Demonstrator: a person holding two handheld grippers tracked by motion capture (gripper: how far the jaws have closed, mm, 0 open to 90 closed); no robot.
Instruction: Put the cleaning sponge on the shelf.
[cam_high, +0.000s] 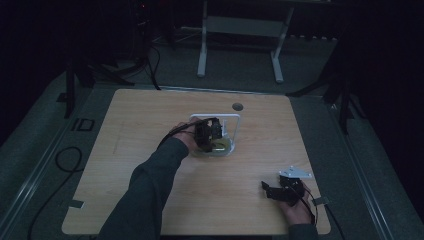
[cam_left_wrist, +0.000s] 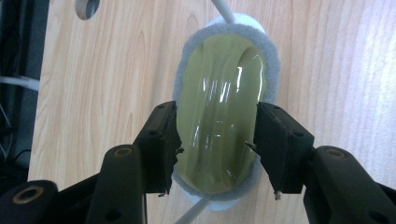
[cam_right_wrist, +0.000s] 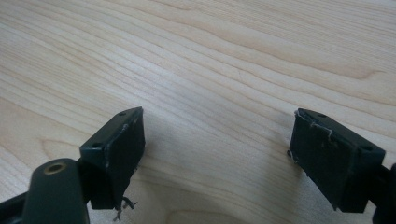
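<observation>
left arm: sleeved forearm is reaching forward and right from the bottom edge to the middle of the desk (cam_high: 150, 115)
left gripper (cam_left_wrist: 217, 140): is pointing down over the pad, jaws part open, one on each long side of it, touching or just beside; can't tell if squeezing
pad (cam_left_wrist: 219, 112): olive, glossy, oval with a grey fuzzy rim, is lying on a white wire frame (cam_high: 235, 120) mid-desk; near end cut off behind the jaws
right hand (cam_high: 297, 210): is sitting low at the near right corner, wrist cut off by the frame edge
right gripper (cam_right_wrist: 215, 154): jaws wide apart, holding nothing, bare wood between them
room: background is too dark to make out
</observation>
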